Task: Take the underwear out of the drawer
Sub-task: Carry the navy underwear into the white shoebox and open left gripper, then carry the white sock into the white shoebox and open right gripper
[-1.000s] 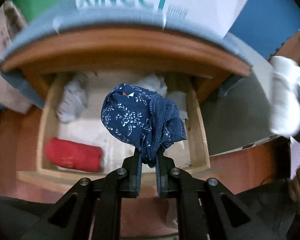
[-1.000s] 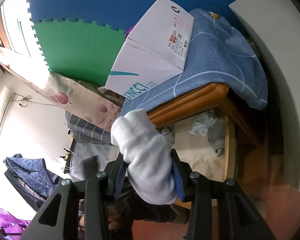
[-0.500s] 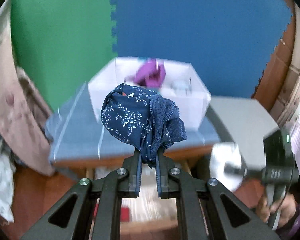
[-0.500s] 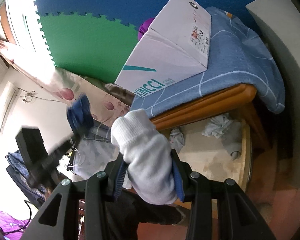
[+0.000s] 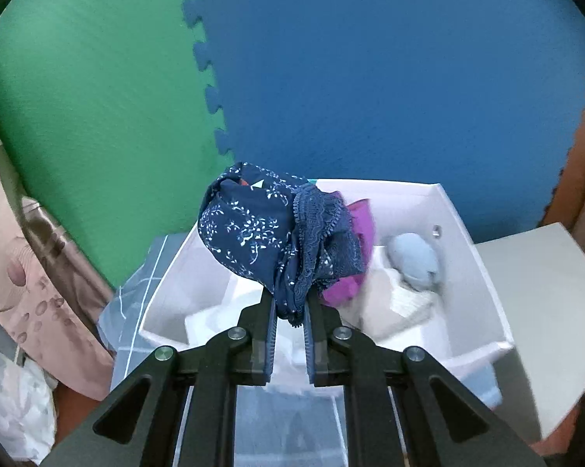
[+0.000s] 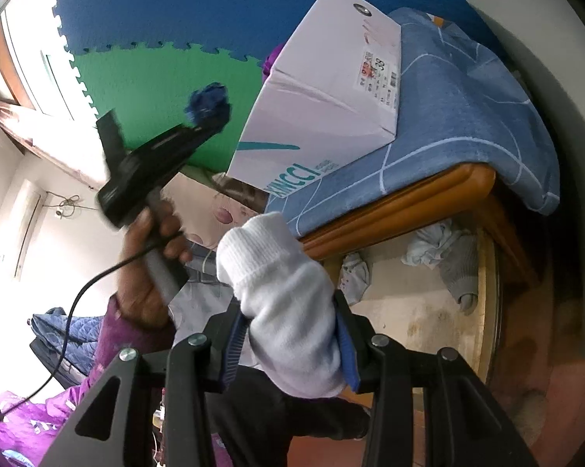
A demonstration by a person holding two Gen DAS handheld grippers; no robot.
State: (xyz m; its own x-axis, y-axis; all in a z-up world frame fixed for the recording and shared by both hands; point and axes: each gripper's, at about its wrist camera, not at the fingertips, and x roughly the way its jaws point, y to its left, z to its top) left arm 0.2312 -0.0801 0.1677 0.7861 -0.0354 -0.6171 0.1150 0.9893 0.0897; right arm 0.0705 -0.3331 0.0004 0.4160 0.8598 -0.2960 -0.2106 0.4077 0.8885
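Left tongs (image 5: 290, 311) are pinching a bunched navy floral underwear (image 5: 276, 233) with a lace edge; the fabric is bulging above the fingertips and a short tail is hanging down between the two fingers, which are sitting close together. The garment is being held in the air over the near rim of an open white box (image 5: 471, 241), not touching it. Inside the box, a purple garment (image 5: 360, 218) is lying just behind the navy piece, with a pale blue bundle (image 5: 415, 258) to its right and a cream knit item (image 5: 405, 301) below that. The box is resting on a blue checked cloth (image 5: 136, 292). Behind everything, green (image 5: 90, 97) and blue (image 5: 370, 78) foam mats are covering the wall.

Right tongs (image 6: 290, 350) are gripping a rolled white sock (image 6: 280, 299) between blue-padded fingers; the jaws are standing partly apart with the roll filling the gap. Beyond the sock, the wooden drawer (image 6: 487, 292) is standing open under the bench edge (image 6: 401, 206), with a light blue crumpled item (image 6: 424, 245), a grey garment (image 6: 461, 272) and a small pale piece (image 6: 354, 276) lying on its floor. In this view the person's left hand (image 6: 152, 257) is gripping the other tool's handle, raised at upper left, the navy bundle showing blurred at its tip beside the box.
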